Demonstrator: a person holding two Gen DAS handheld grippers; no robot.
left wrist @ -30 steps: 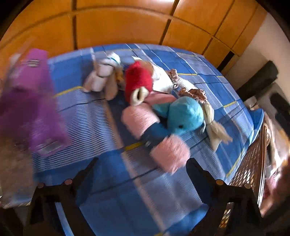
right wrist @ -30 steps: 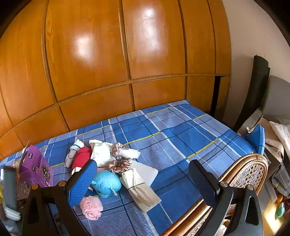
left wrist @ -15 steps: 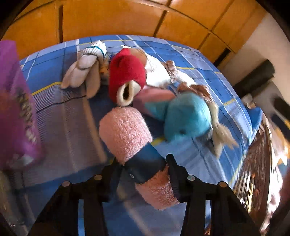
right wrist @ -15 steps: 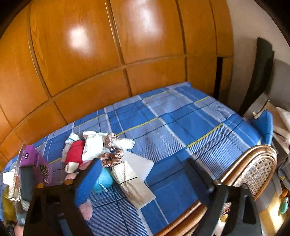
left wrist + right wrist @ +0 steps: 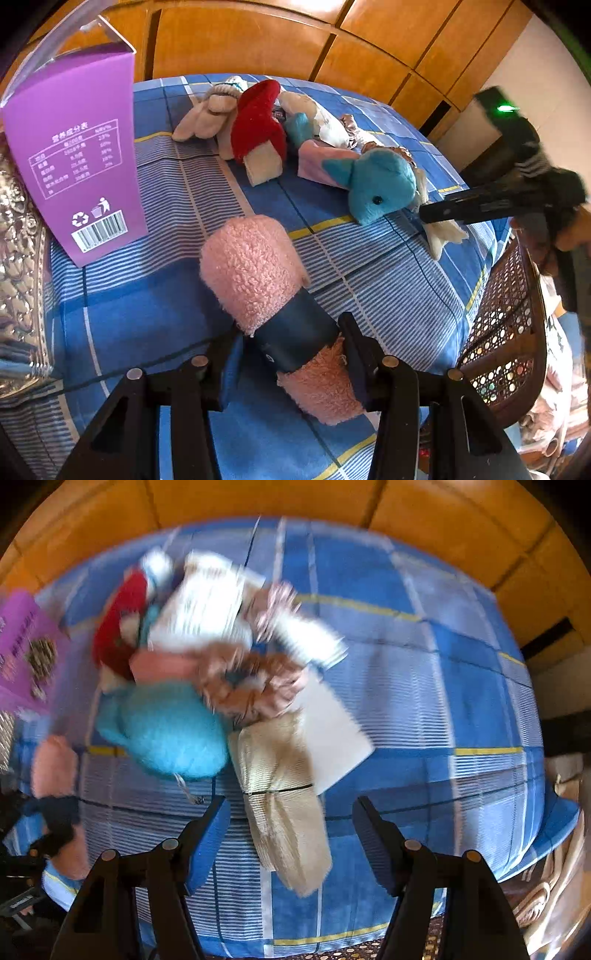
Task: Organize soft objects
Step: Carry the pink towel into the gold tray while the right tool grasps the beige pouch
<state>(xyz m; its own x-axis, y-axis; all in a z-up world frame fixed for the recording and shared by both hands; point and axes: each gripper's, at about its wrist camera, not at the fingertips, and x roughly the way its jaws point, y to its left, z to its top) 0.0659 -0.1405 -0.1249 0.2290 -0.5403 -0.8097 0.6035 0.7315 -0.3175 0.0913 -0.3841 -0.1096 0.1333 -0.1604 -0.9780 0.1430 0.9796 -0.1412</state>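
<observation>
The pink fuzzy roll (image 5: 255, 273) with a dark band lies on the blue plaid bedspread (image 5: 388, 295), pinched by the left gripper (image 5: 291, 350). At two o'clock lies a blue plush whale (image 5: 380, 184). The right gripper (image 5: 291, 845), its jaws just closing but still apart, straddles a beige pouch (image 5: 284, 790) without touching it.

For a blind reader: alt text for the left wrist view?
The left gripper clamps a pink-and-navy plush roll on a blue plaid bedspread. Beyond lie a blue plush, a red toy and a purple box.
</observation>
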